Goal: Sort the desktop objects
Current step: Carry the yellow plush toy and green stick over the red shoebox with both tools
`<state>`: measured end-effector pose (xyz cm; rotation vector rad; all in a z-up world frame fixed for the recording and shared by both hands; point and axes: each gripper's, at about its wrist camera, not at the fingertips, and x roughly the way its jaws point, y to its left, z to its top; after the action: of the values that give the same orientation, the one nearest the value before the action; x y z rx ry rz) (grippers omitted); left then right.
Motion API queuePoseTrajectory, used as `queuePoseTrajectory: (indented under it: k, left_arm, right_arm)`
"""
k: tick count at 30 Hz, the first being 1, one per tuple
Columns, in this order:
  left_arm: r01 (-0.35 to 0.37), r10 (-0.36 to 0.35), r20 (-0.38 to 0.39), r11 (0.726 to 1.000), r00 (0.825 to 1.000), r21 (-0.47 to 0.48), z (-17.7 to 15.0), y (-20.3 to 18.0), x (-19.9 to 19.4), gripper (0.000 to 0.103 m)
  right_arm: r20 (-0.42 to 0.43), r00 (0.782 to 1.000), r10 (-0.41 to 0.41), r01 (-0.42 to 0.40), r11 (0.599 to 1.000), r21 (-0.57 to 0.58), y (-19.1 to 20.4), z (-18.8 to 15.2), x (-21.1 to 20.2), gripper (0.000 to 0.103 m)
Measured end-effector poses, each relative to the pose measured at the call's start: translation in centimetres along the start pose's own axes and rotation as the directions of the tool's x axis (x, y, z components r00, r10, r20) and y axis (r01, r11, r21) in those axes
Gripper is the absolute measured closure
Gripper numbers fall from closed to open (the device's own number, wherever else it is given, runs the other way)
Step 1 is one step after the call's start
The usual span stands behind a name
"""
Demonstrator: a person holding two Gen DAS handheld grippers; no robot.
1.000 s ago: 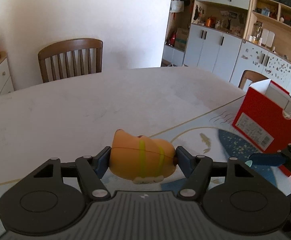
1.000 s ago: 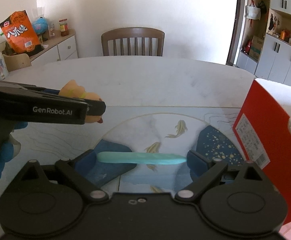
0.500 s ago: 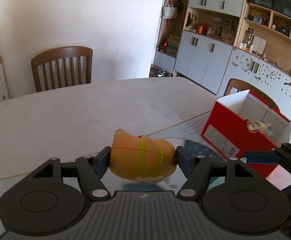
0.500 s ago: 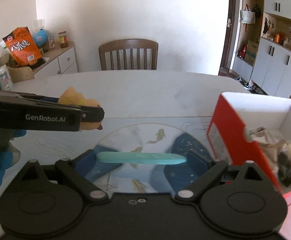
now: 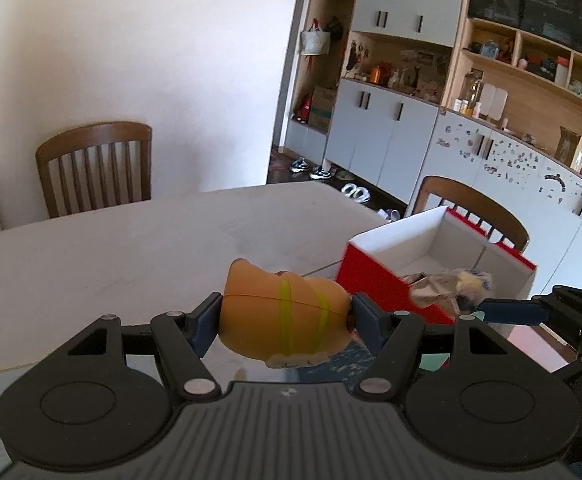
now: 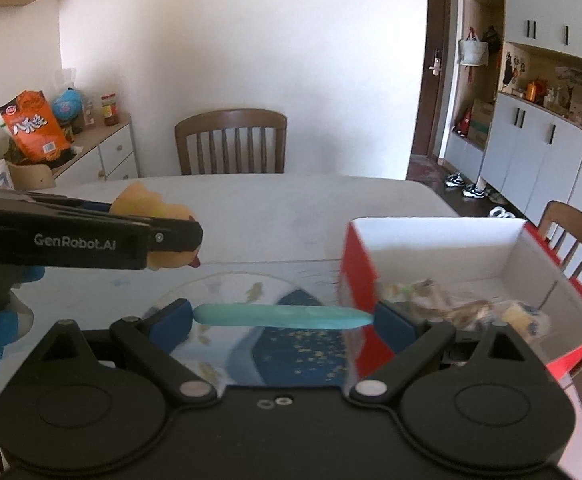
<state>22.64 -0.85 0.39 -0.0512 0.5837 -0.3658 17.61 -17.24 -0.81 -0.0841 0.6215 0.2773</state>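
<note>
We hold an orange toy duck (image 5: 285,314) clamped in the left gripper (image 5: 285,318) fingers. The right gripper (image 6: 283,317) fingers clamp a teal stick (image 6: 283,316) endwise. The red box (image 6: 361,276) sits at 3 o'clock above the tabletop (image 6: 291,208).

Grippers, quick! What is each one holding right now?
Left gripper: shut on the orange duck toy.
Right gripper: shut on the flat teal piece.

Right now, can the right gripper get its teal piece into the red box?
Probably yes. The right gripper holds the teal piece beside the red box, whose top is open. The wrappers inside leave room, and the left gripper is off to the other side.
</note>
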Motion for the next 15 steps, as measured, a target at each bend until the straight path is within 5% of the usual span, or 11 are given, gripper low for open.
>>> queuePoseTrajectory:
  k: [15]
  left_arm:
    - [0.045,-0.045,0.002,0.999,0.999,0.011,2.3,-7.9,1.7,0.034]
  right_arm:
    - [0.051,0.998,-0.036,0.036,0.999,0.014,-8.3,0.2,-3.1,0.006]
